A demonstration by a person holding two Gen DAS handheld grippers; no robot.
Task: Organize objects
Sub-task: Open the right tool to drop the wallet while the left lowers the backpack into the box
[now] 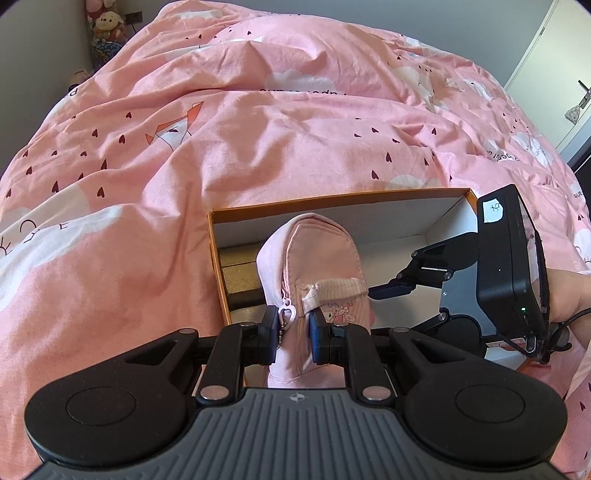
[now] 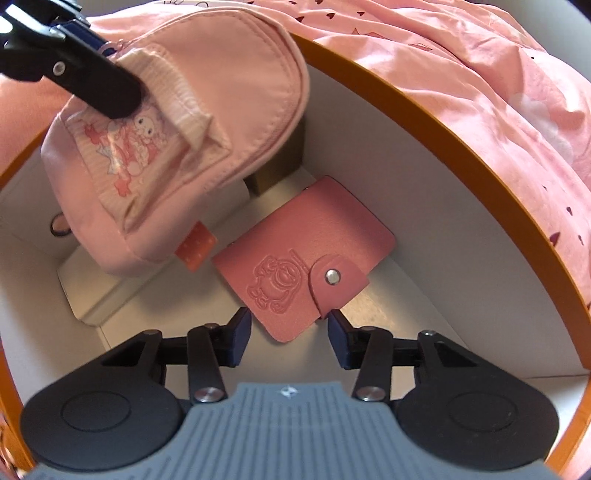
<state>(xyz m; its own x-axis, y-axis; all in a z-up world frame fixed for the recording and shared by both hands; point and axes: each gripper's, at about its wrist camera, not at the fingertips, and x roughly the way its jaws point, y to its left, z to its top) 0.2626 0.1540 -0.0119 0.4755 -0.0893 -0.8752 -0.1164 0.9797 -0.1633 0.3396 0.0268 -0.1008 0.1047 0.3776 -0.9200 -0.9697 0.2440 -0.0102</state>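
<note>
My left gripper [image 1: 293,321] is shut on a pale pink zip pouch [image 1: 317,251] with a cartoon patch. It holds the pouch upright over an orange-rimmed white box [image 1: 332,199]. In the right wrist view the pouch [image 2: 192,110] hangs at the upper left, held by the left gripper [image 2: 110,62]. A dark pink snap wallet [image 2: 295,243] lies flat on the floor of the box [image 2: 443,122]. My right gripper [image 2: 290,334] stands open low inside the box. The wallet's near corner lies between its fingers, and the pads are clear of it. The right gripper [image 1: 380,308] also shows beside the pouch.
The box rests on a rumpled pink duvet [image 1: 184,129]. A brown block [image 2: 280,162] sits in the box's far corner, and a white folded insert [image 2: 96,291] lies under the pouch. A plush toy [image 1: 109,26] is far left and a door [image 1: 580,96] far right.
</note>
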